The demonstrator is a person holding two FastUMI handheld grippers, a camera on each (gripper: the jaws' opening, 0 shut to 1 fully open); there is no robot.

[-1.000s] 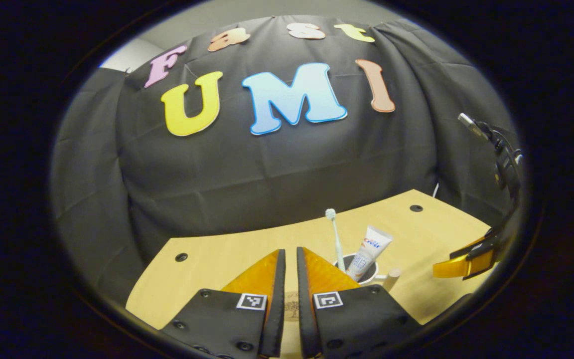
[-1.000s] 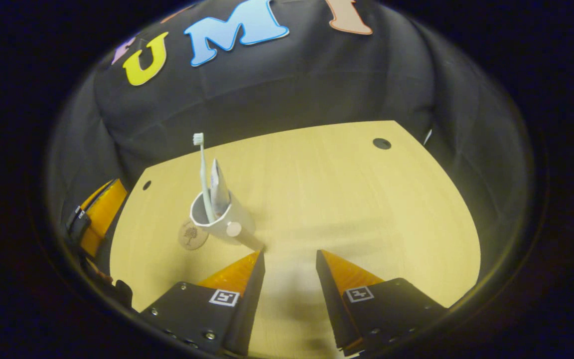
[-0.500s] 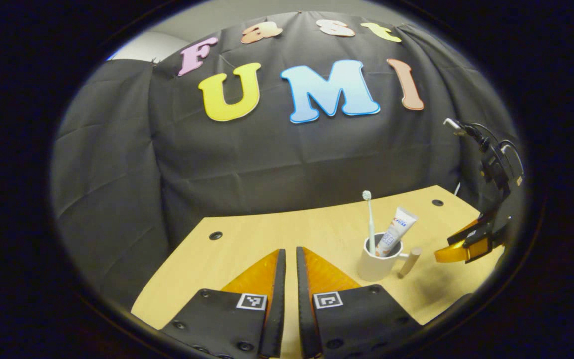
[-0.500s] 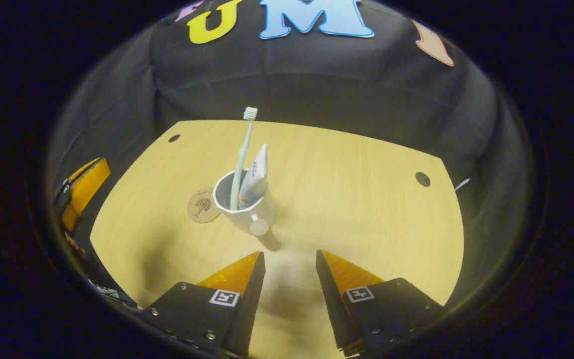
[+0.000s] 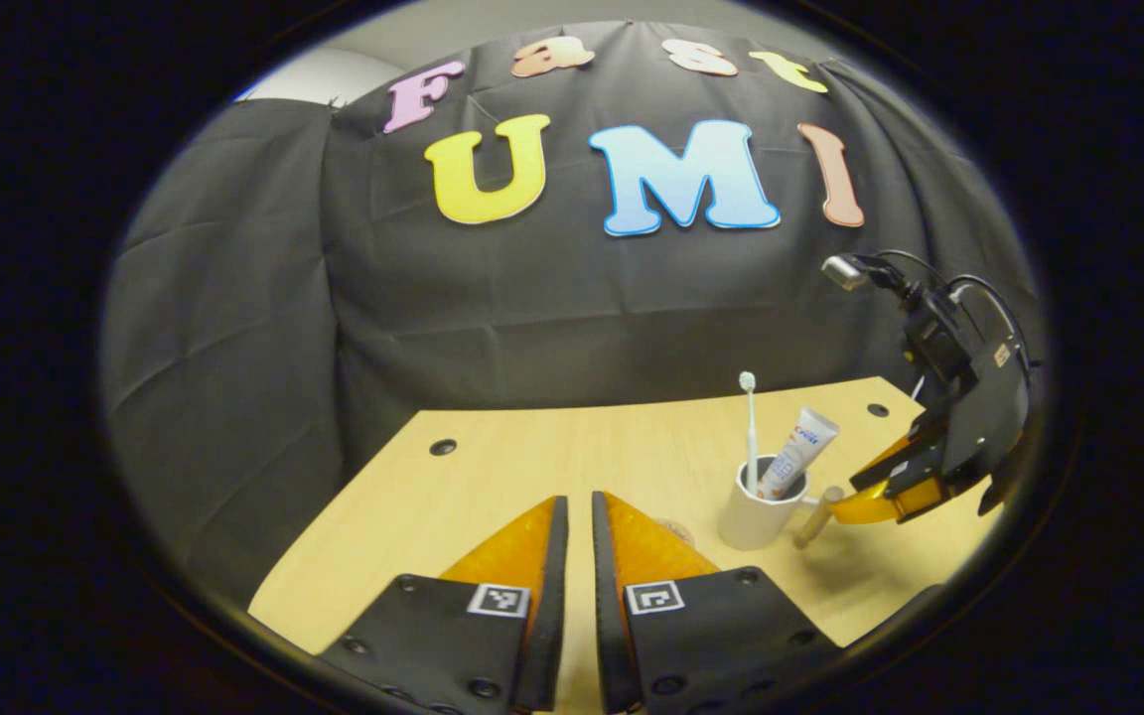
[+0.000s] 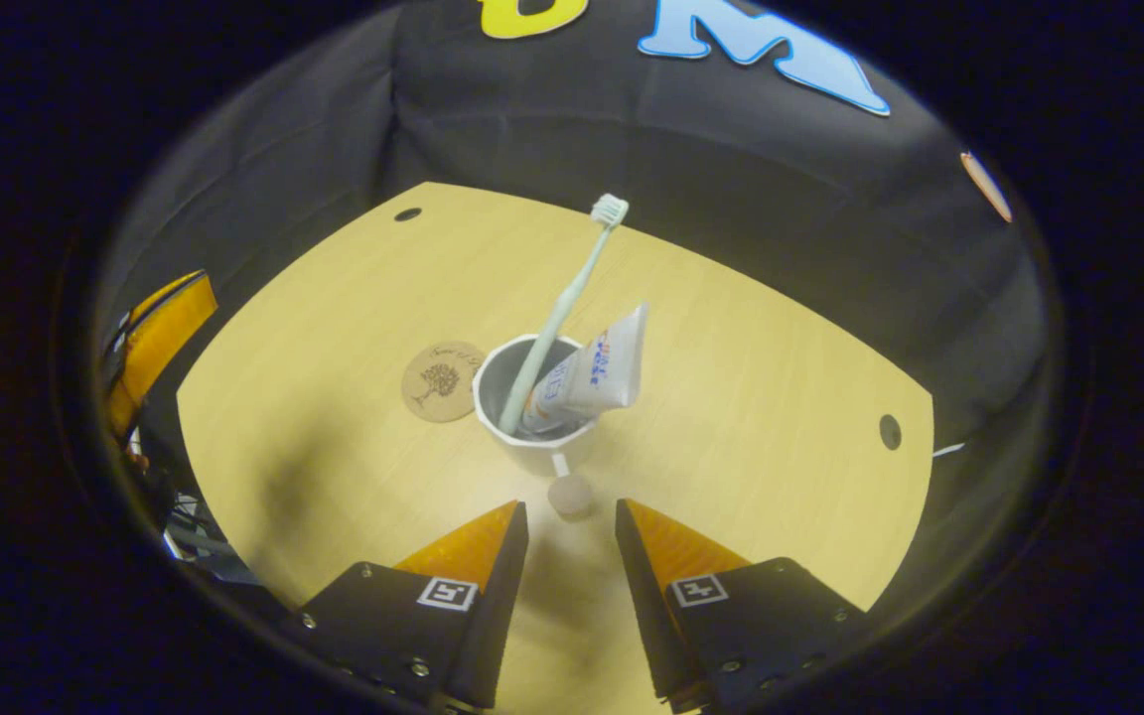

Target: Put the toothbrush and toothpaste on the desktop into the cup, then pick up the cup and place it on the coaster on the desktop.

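Wooden and pale, the desktop (image 6: 751, 397) carries everything the task needs, and nearest the right gripper view's camera stand the right gripper (image 6: 572, 526)'s own two fingers, spread apart with nothing between them. Just past their tips sits the rounded wooden peg handle (image 6: 570, 494) of the white ceramic cup (image 6: 535, 437), lined up with the gap but not yet inside it. The cup stands upright on the bare desktop. Inside it leans the pale green toothbrush (image 6: 560, 308), bristles up, and beside it the white toothpaste tube (image 6: 592, 375), propped against the rim. Just beyond the cup to its left lies the round wooden coaster with a tree design (image 6: 441, 380), flat, close to the cup's base but not under it.

In the left gripper view the left gripper (image 5: 579, 516) hovers over the near part of the desktop with its fingers drawn almost together, holding nothing. Farther off to the right in that view, the right gripper noses at the cup's handle.

I judge the loading step done, with the cup pickup now in hand. The next move calls for easing the right gripper forward until the peg lies between its fingers, closing firmly, lifting without tipping the contents, then a short carry sideways onto the coaster.
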